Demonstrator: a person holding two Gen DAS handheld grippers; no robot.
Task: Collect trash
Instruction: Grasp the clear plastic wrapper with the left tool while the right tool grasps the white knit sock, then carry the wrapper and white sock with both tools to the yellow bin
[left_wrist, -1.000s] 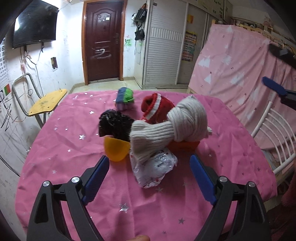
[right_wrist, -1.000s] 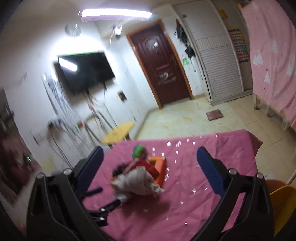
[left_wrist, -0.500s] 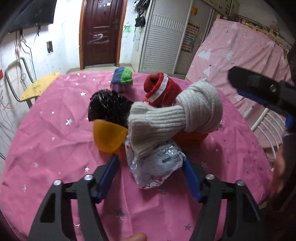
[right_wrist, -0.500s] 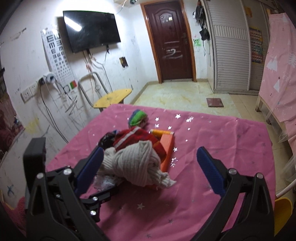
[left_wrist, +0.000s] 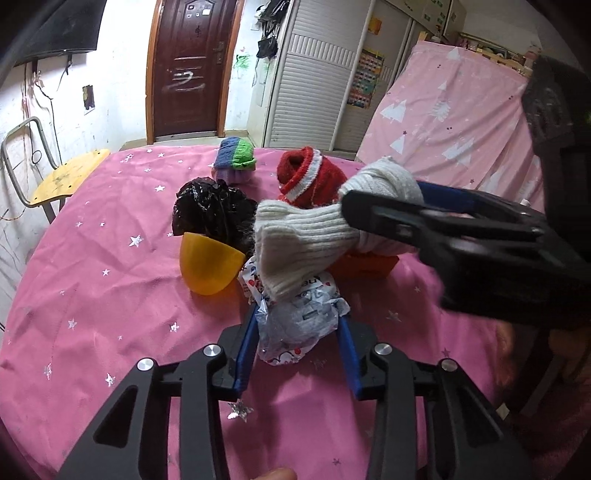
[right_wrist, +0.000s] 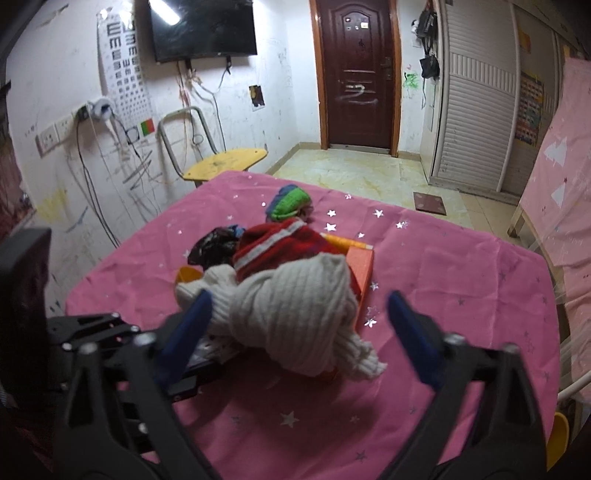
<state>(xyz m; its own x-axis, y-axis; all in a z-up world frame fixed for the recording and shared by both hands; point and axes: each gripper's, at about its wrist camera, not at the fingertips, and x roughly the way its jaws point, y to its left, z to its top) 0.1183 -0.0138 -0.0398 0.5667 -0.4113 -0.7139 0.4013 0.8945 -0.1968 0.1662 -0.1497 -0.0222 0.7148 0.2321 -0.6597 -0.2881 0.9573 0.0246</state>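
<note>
A crumpled clear plastic wrapper (left_wrist: 299, 325) lies on the pink star tablecloth (left_wrist: 110, 295), partly under a white knitted bundle (left_wrist: 306, 236). My left gripper (left_wrist: 298, 318) is closing, and its blue pads touch both sides of the wrapper. My right gripper (right_wrist: 299, 295) reaches in from the right, jaws closing, with the white knitted bundle (right_wrist: 291, 314) between its fingers. Its left finger touches the knit and its right finger stands apart. Beside the pile sit a black plastic bag (left_wrist: 214, 210) and a yellow cup (left_wrist: 210, 266).
A red-and-white knit (left_wrist: 310, 181), a blue-green knit (left_wrist: 236, 155) and an orange box (right_wrist: 362, 269) crowd the pile's far side. A yellow chair (left_wrist: 66, 177) stands past the table's left edge. A pink-draped bed (left_wrist: 443, 122) is at the right.
My left jaws have narrowed onto the wrapper. My right gripper has dropped toward the white bundle, entered the left wrist view from the right, and its jaws have narrowed.
</note>
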